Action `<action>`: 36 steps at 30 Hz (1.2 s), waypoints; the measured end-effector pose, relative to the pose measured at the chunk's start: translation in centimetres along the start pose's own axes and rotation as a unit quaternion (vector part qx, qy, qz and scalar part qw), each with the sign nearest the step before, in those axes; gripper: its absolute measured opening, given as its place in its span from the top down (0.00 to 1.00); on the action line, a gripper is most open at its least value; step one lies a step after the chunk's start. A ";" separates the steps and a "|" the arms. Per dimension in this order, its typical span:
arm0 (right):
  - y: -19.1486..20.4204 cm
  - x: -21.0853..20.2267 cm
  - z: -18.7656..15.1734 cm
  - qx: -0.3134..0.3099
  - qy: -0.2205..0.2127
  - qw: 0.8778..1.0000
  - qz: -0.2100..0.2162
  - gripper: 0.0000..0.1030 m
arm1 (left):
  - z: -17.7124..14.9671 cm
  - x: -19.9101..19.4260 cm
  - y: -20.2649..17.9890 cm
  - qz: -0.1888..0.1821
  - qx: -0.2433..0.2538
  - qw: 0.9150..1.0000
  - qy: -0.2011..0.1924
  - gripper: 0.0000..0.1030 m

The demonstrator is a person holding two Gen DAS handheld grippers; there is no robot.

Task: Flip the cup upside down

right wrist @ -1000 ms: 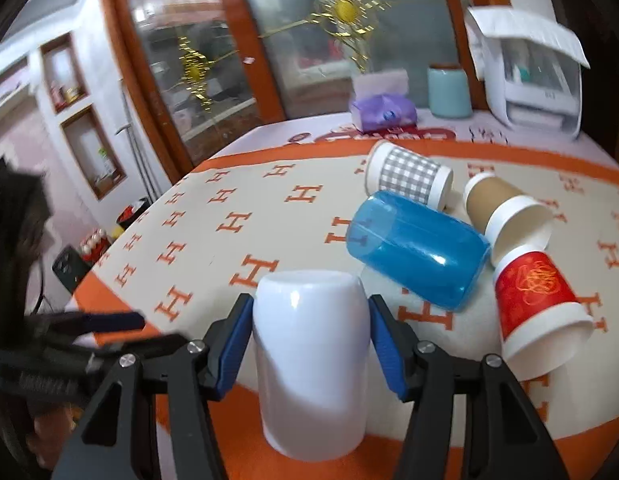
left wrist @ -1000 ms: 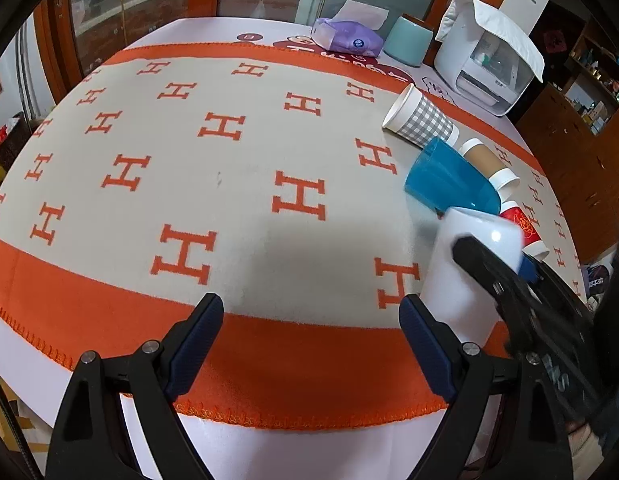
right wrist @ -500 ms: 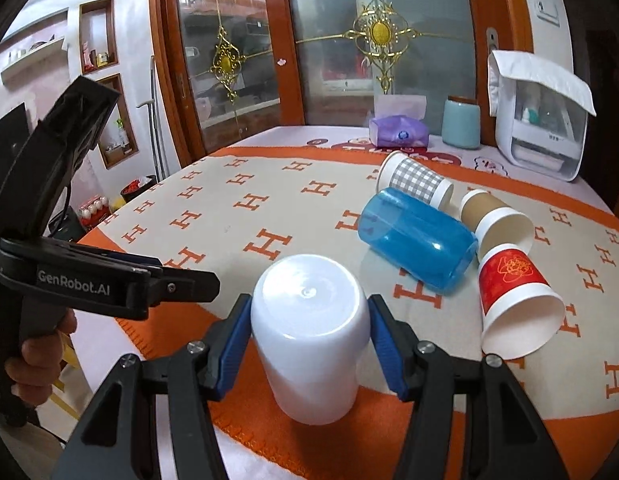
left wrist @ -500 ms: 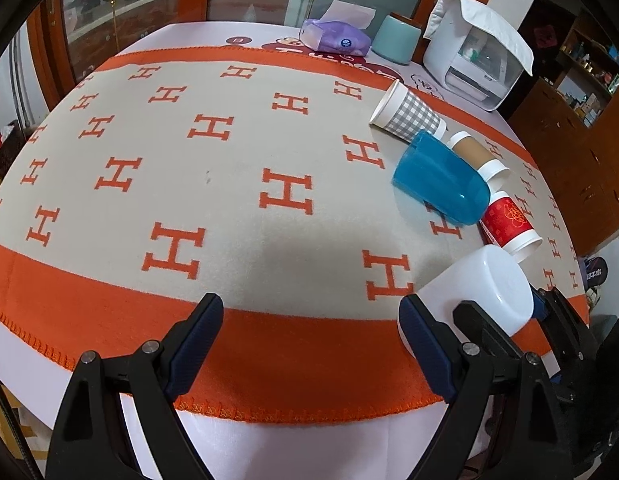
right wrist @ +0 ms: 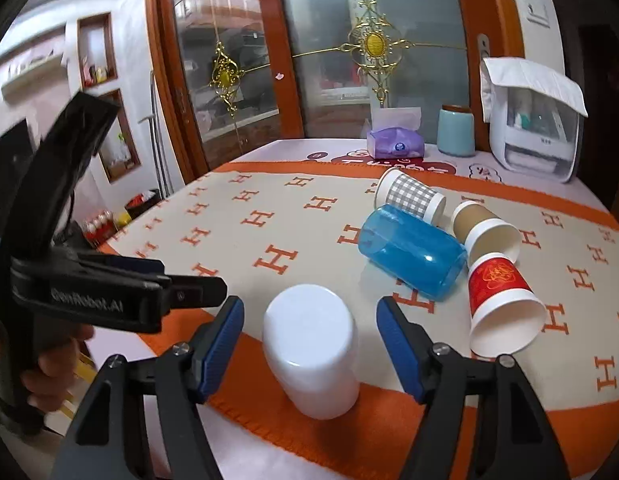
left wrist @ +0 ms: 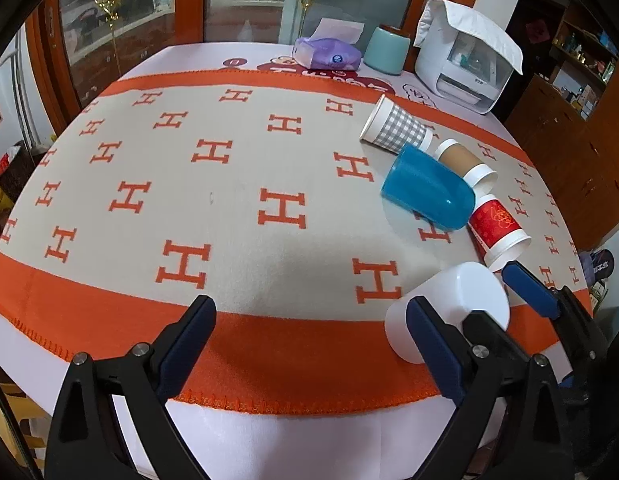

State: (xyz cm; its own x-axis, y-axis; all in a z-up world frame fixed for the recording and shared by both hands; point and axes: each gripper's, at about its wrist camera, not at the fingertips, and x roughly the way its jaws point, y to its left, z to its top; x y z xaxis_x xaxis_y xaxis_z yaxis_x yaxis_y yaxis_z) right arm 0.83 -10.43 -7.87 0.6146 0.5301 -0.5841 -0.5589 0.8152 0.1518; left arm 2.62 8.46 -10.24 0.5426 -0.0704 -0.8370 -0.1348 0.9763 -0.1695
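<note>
Now both tools gape: right tool [right wrist: 309, 320] straddles upturned white cup [right wrist: 311, 344], left tool [left wrist: 309, 340] beside

Left gripper [left wrist: 309, 340] finger hides part of white cup [left wrist: 465, 296]; rim contact w/ cloth [left wrist: 269, 344] unclear.

Left wrist view: high above the near table edge, angled down between its fingers. Right wrist view: lower, close behind the white plastic cup [right wrist: 311, 350], facing the far glass doors. Shared: that cup [left wrist: 449, 312] and the translucent blue tumbler [left wrist: 427, 193] [right wrist: 411, 258] beyond both tongs.
</note>
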 end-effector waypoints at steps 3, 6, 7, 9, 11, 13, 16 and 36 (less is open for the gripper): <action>-0.5 -1.2 0.6 0.022 0.018 1.000 -0.006 0.33 | 0.1 -1.0 -0.4 0.004 0.007 1.000 -0.006 0.08; -1.4 -2.3 1.1 0.066 0.046 0.997 -0.008 0.33 | 0.3 -2.2 -1.1 0.014 0.017 1.000 -0.012 0.07; -1.6 -2.7 1.3 0.077 0.052 0.996 -0.008 0.33 | 0.4 -2.6 -1.3 0.016 0.020 1.000 -0.014 0.06; -1.9 -3.8 1.8 0.093 0.057 0.994 -0.016 0.33 | 0.7 -3.4 -1.8 0.018 0.026 0.999 -0.016 0.06; -1.9 -4.9 2.3 0.099 0.057 0.993 -0.023 0.33 | 0.9 -4.2 -2.5 0.021 0.032 0.999 -0.018 0.06; -1.9 -5.8 2.9 0.107 0.060 0.992 -0.029 0.33 | 1.2 -5.0 -3.2 0.022 0.040 0.999 -0.021 0.06; -1.8 -6.8 3.6 0.119 0.064 0.990 -0.043 0.33 | 1.5 -6.0 -4.1 0.025 0.046 0.998 -0.025 0.01; -1.9 -10.0 6.5 0.117 0.043 0.988 -0.092 0.33 | 3.3 -10.4 -8.3 0.046 0.070 0.994 -0.065 0.01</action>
State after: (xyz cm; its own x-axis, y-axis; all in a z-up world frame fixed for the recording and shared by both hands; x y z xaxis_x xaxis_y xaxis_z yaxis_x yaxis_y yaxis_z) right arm -0.61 -15.69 2.88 0.6393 0.3540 -0.6826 -0.2911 0.9331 0.2112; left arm 0.84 1.73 1.64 0.6369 0.0384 -0.7700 -0.0769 0.9969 -0.0139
